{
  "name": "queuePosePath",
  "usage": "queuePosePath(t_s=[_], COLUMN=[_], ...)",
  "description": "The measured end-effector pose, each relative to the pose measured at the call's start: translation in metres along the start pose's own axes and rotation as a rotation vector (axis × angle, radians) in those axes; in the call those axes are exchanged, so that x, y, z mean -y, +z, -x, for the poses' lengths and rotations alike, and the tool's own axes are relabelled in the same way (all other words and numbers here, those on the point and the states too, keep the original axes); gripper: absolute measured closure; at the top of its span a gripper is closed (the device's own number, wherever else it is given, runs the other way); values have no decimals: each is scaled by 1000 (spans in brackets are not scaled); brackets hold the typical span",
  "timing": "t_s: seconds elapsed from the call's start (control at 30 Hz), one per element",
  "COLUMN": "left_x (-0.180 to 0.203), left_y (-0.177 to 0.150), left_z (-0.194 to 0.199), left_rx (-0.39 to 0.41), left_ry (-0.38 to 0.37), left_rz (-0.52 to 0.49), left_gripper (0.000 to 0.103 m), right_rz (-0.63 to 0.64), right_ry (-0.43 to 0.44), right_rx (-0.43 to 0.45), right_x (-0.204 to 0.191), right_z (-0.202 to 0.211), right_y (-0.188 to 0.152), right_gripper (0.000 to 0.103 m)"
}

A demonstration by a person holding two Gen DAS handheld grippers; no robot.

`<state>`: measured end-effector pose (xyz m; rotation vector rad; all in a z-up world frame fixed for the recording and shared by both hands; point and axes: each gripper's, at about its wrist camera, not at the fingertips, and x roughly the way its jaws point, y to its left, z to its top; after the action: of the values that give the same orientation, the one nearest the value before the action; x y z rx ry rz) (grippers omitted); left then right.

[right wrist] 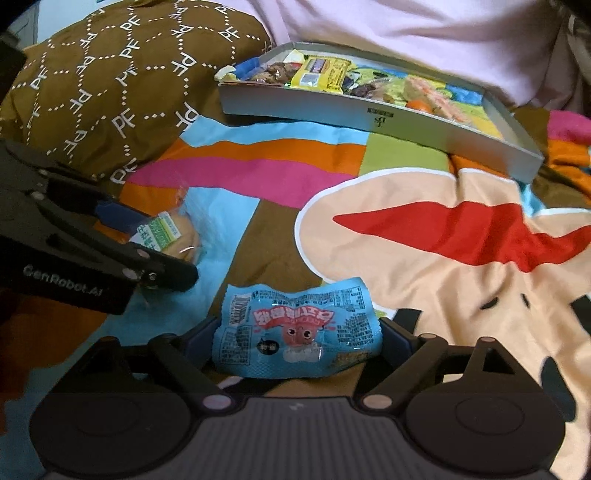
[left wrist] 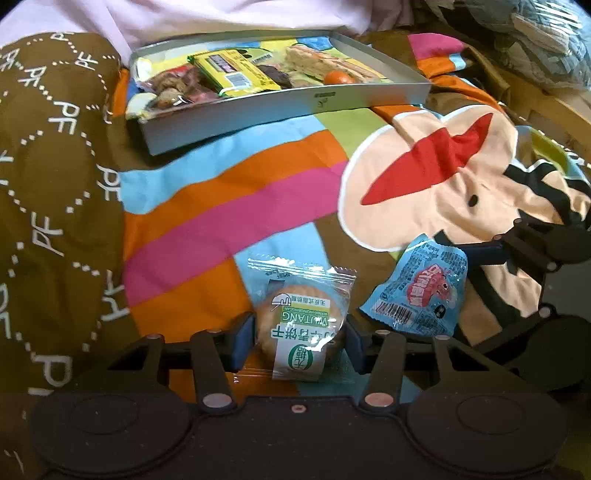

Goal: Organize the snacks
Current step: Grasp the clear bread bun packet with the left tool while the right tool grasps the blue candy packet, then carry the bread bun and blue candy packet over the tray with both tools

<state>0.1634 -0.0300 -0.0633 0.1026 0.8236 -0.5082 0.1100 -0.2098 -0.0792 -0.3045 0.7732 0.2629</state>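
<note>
My left gripper (left wrist: 300,341) is shut on a round biscuit in a clear wrapper with green print (left wrist: 301,325); the biscuit also shows in the right wrist view (right wrist: 177,230). My right gripper (right wrist: 297,338) is shut on a light blue snack packet with a red cartoon (right wrist: 299,330), also seen in the left wrist view (left wrist: 417,291). Both sit low over the colourful bedspread. A shallow grey box (left wrist: 280,107) lies farther back, holding several snacks, among them a yellow-green packet (left wrist: 236,72) and a small orange fruit (left wrist: 338,78). The box also shows in the right wrist view (right wrist: 369,114).
The bedspread has bright stripes and a big cartoon face (left wrist: 436,177). A brown patterned pillow (right wrist: 103,92) lies left of the box. Pale pink bedding (right wrist: 406,33) lies behind it. Clutter sits at the far right (left wrist: 546,37).
</note>
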Motion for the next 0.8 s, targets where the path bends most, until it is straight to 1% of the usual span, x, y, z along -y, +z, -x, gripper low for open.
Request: queuePosePath(t_s=[0.17, 0.33, 0.4, 0.47, 0.53, 0.67, 0.8], left_x=[1, 9, 10, 8, 9, 17, 18], left_y=[-1, -5, -8, -13, -18, -23, -27], left_z=[0, 0, 0, 1, 2, 7, 14], left_rx=[-18, -18, -9, 13, 22, 58, 85], left_ry=[-65, -86, -107, -151, -184, -168, -151], left_rz=[74, 90, 140, 230, 289, 306, 352], left_gripper=[51, 51, 51, 51, 51, 51, 51], right_rz=[54, 120, 159, 197, 239, 278, 326], right_ry=[-39, -76, -96, -112, -127, -154, -196], right_rx=[23, 46, 59, 74, 90, 110, 141], right_x=[-2, -4, -6, -8, -10, -8, -3], right_z=[16, 29, 34, 39, 44, 52, 59], right_y=[-10, -17, -21, -26, -31, -38, -44], right_gripper=[12, 12, 12, 12, 12, 12, 12])
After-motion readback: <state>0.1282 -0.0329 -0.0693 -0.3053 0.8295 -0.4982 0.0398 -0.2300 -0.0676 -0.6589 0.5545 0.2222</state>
